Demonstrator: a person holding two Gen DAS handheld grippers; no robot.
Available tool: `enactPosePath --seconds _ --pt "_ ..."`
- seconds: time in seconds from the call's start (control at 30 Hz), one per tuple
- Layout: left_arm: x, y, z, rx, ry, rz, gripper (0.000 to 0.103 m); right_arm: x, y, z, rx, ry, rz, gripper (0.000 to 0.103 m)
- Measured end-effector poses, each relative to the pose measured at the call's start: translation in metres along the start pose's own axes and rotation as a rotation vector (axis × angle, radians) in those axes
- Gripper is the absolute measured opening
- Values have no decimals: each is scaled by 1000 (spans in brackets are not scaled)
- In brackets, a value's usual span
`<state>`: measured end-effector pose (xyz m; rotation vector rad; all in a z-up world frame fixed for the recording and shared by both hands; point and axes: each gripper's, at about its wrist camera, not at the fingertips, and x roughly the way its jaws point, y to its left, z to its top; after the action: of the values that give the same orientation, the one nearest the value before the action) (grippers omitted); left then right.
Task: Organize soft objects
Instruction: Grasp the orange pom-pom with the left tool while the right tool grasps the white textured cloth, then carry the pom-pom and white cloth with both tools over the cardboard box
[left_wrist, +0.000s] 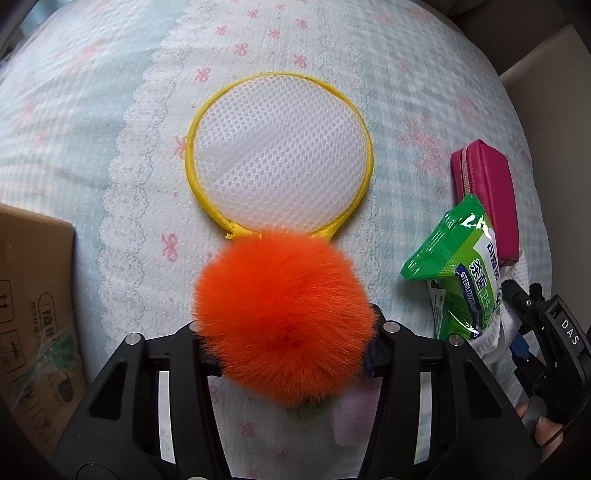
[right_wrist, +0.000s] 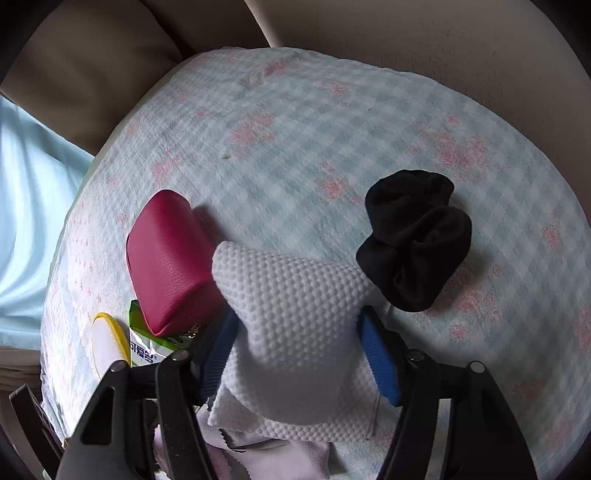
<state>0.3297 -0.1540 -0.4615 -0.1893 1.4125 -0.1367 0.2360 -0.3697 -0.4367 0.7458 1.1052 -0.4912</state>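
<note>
My left gripper (left_wrist: 286, 332) is shut on a fluffy orange pompom (left_wrist: 284, 314), held just in front of the near rim of a round yellow-rimmed white mesh basket (left_wrist: 192, 173) on the bed. My right gripper (right_wrist: 299, 332) is shut on a white textured cloth (right_wrist: 291, 306), held above the bed; its blue pads (right_wrist: 376, 354) press the cloth's sides. The right gripper also shows at the right edge of the left wrist view (left_wrist: 532, 317). A black scrunched sock (right_wrist: 413, 236) lies ahead to the right.
A magenta zip pouch (right_wrist: 170, 262) and a green wet-wipes pack (left_wrist: 458, 273) lie right of the basket. A pale pink cloth (right_wrist: 258, 458) lies under the right gripper. A cardboard box (left_wrist: 33, 314) stands at the left. Beige cushions (right_wrist: 92, 62) border the bed.
</note>
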Motion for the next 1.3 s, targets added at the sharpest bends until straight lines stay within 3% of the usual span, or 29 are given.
enactPosePath --seconds 0.1,0.37,0.9,1.1,1.3 --pt "0 3 2 -21 -8 -2 37 -3 -9 2 25 -3 2 33" --pt "-21 17 -8 -28 -40 -1 33 -6 -21 0 37 -3 -21 15" --pt "-122 24 -21 -34 -186 -40 33 -78 -13 -16 0 -97 44 14" --pt "-187 29 -35 -22 -275 -72 33 -130 11 -32 -84 -143 74 14" --pt "-263 57 -52 -35 -354 -89 33 -194 55 -58 -207 -178 125 14"
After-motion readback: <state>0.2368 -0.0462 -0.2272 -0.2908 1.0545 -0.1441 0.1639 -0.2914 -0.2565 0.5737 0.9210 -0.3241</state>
